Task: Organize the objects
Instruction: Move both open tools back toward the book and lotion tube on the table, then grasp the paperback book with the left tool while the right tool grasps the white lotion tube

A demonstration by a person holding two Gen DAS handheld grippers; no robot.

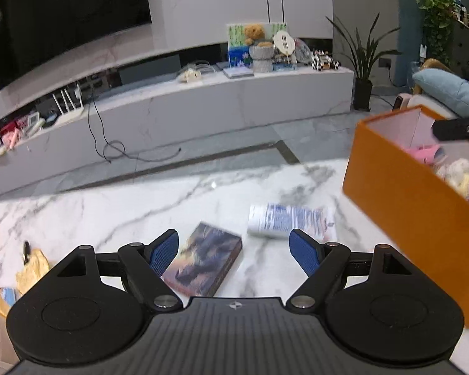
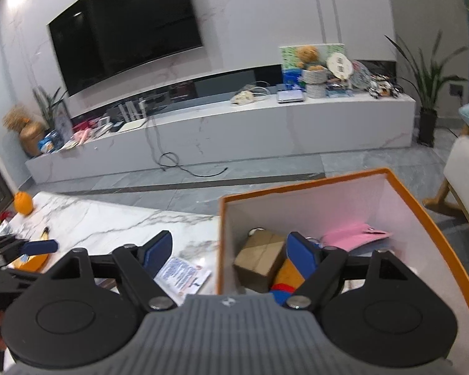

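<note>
While both gape empty: left hand-held gripper (image 1: pixel 234 251) over book (image 1: pixel 208 259), right hand-held gripper (image 2: pixel 229 254) over orange box (image 2: pixel 422 215).

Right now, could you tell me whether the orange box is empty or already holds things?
Not empty. The orange box is open-topped and holds a brown carton and a pink item, among others.

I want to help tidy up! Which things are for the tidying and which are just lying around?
For tidying:
orange box
book
white packet
left claw
right claw

Just lying around:
TV
teddy bear
potted plant
black cable
</note>
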